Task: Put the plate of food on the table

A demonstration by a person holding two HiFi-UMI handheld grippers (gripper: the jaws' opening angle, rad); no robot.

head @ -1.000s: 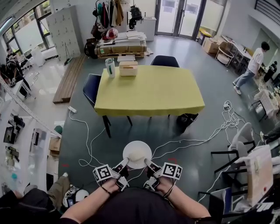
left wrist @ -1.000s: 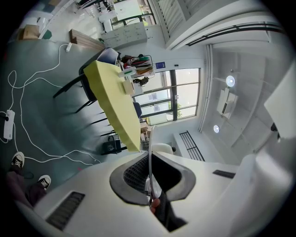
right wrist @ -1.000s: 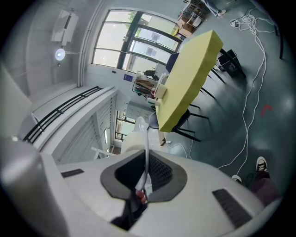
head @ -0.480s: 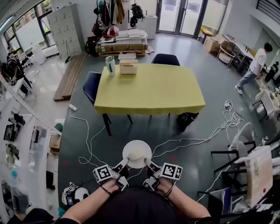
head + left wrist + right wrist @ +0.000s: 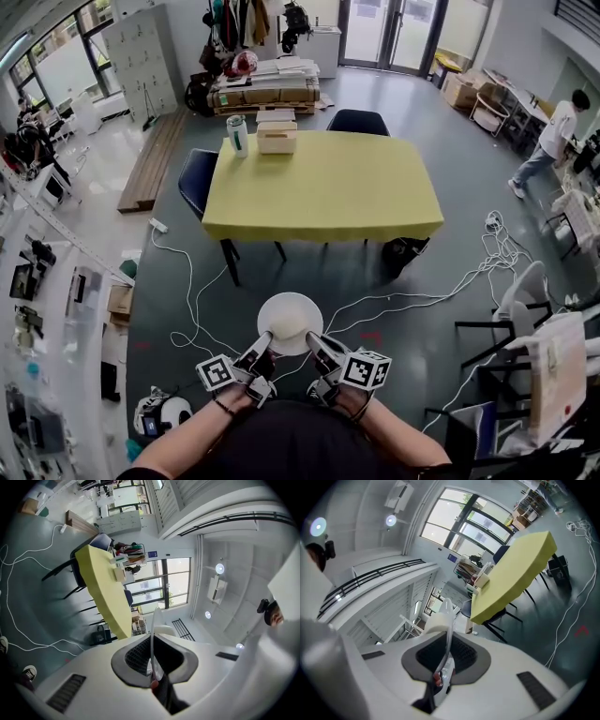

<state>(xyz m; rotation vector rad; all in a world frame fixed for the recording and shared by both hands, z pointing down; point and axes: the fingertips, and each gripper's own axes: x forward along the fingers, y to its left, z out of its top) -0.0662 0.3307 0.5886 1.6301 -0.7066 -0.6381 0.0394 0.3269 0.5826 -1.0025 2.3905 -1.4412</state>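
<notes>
A white plate (image 5: 288,322) with a pale lump of food (image 5: 290,325) is held level in front of me, over the dark floor. My left gripper (image 5: 260,352) is shut on its near left rim and my right gripper (image 5: 318,349) is shut on its near right rim. The plate (image 5: 155,641) shows edge-on between the jaws in the left gripper view, and the plate (image 5: 447,639) does likewise in the right gripper view. The table (image 5: 323,189) with a yellow cloth stands farther ahead.
On the table's far left corner stand a bottle (image 5: 238,142) and a small box (image 5: 277,137). Dark chairs (image 5: 198,185) sit at its left and far sides. White cables (image 5: 427,295) trail over the floor. A person (image 5: 548,141) walks at the right.
The plate and both grippers have shifted slightly left and forward in the view. The table has drawn a little nearer. The grip on the plate is unchanged.
</notes>
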